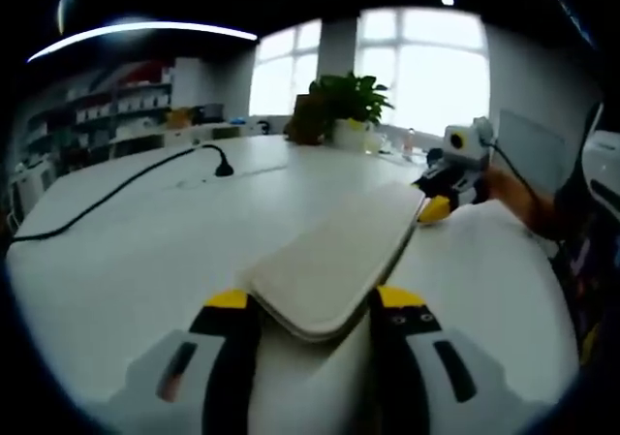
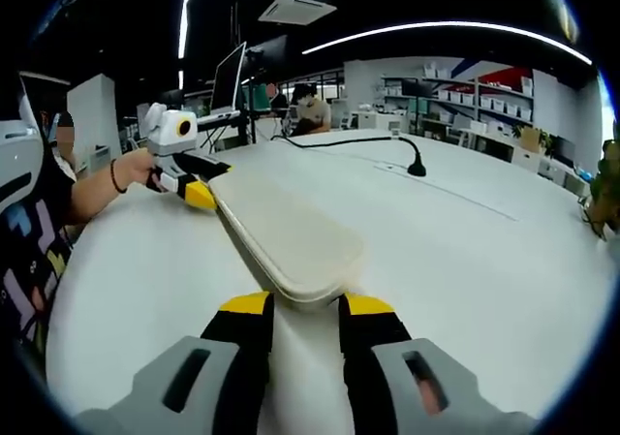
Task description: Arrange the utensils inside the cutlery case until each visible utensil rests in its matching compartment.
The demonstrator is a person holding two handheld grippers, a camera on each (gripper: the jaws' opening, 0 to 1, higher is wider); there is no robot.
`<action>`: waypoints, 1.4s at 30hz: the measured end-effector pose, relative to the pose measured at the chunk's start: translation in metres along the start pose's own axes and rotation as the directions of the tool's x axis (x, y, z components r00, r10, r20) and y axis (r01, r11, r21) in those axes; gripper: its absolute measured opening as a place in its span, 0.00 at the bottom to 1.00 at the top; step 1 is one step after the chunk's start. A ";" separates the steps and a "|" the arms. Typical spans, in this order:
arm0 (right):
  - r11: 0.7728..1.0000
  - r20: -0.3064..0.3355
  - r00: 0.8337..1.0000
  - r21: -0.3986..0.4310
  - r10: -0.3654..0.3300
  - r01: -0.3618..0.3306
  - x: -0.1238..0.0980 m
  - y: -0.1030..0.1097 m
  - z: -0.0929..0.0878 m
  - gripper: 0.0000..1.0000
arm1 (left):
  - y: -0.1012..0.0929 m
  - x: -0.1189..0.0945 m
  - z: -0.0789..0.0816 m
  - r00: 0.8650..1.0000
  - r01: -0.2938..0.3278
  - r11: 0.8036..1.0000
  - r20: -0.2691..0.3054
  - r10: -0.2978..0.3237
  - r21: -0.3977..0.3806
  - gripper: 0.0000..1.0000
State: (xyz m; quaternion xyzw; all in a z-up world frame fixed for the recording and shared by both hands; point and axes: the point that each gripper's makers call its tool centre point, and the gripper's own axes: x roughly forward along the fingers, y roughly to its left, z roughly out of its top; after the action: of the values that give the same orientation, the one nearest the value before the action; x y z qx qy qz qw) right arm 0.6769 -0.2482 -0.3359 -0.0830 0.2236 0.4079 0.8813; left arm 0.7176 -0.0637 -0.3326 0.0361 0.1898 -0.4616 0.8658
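The table is the largest item: a white surface spanning the lower two thirds of both views. A black cable runs across it in the upper left of the left gripper view and ends at a small stub; the same cable sits upper centre-right in the right gripper view.

The case is a flat, cream, rounded-end box lying closed, or lid-side up, at frame centre in the left gripper view; in the right gripper view the case runs from centre toward the upper left. No compartment and no utensil can be seen, so its contents cannot be told.

Task status, as a judgement: sorting has not begun. The case must be opened first, then each utensil placed in its matching slot.

The left gripper straddles one end of the case, jaws set wide on either side of it. The right gripper does likewise at the opposite end. Whether either presses the case cannot be told. A plant stands at upper centre of the left gripper view.
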 end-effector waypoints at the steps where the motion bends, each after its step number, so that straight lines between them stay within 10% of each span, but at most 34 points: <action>1: 1.000 -0.002 1.000 0.000 0.001 -0.001 0.000 0.000 -0.001 0.27 | 0.000 0.000 0.000 1.000 0.000 1.000 -0.002 0.000 -0.003 0.49; 27: 0.997 -0.004 0.999 -0.062 -0.041 0.041 -0.022 -0.001 0.016 0.34 | 0.006 -0.028 0.016 0.999 -0.051 0.997 0.005 0.050 0.050 0.49; 32: 0.998 0.100 0.994 -0.047 -0.036 0.041 -0.015 -0.001 0.038 0.26 | 0.006 -0.030 0.029 0.998 -0.050 0.998 0.051 0.048 0.039 0.40; 42: 0.998 0.087 0.995 0.035 -0.045 0.042 -0.005 -0.005 0.030 0.18 | 0.010 -0.022 0.025 0.996 -0.064 0.998 0.059 0.063 0.015 0.23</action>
State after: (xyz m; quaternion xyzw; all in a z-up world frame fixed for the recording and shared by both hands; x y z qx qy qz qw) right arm 0.6877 -0.2451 -0.3072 -0.0551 0.1894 0.3880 0.9003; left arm 0.7216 -0.0466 -0.3025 0.0360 0.1591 -0.4363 0.8849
